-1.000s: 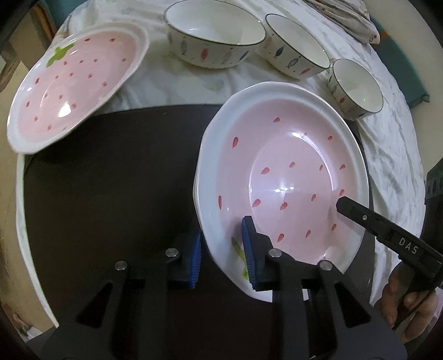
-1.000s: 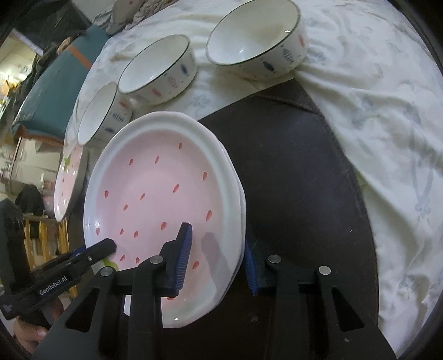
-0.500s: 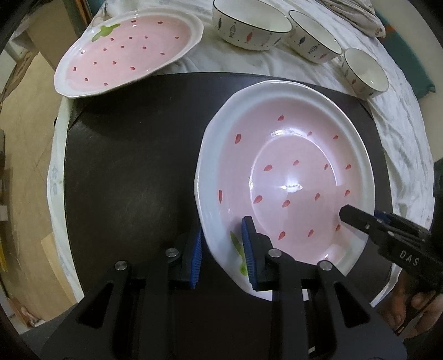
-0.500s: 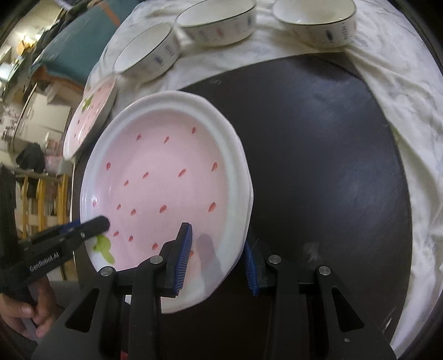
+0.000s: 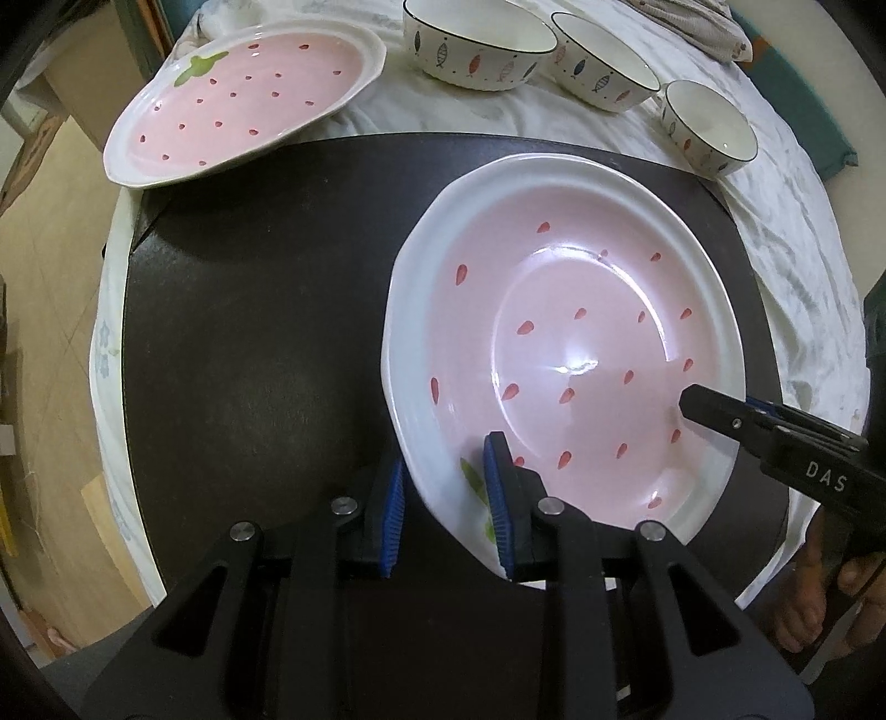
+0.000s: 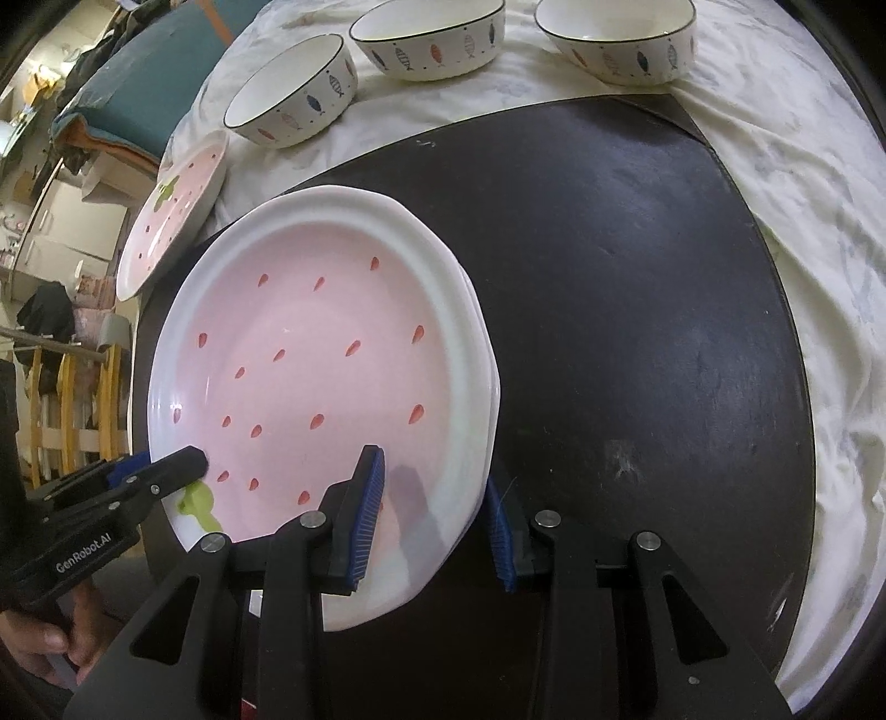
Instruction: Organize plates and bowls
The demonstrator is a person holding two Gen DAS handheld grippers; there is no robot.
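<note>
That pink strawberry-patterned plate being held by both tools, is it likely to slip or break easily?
The glossy pink strawberry-patterned ceramic plate reflects light sharply, so its glaze is probably slippery. It looks rigid and likely breakable if dropped. Each of the left gripper and right gripper pinches only its rim, so it may tilt.

Two pink plates [image 5: 565, 354] [image 5: 243, 105], three fish-patterned bowls [image 5: 476, 47] [image 5: 603, 69] [image 5: 711, 127], two tools [image 5: 443, 498] [image 6: 432, 515].
</note>
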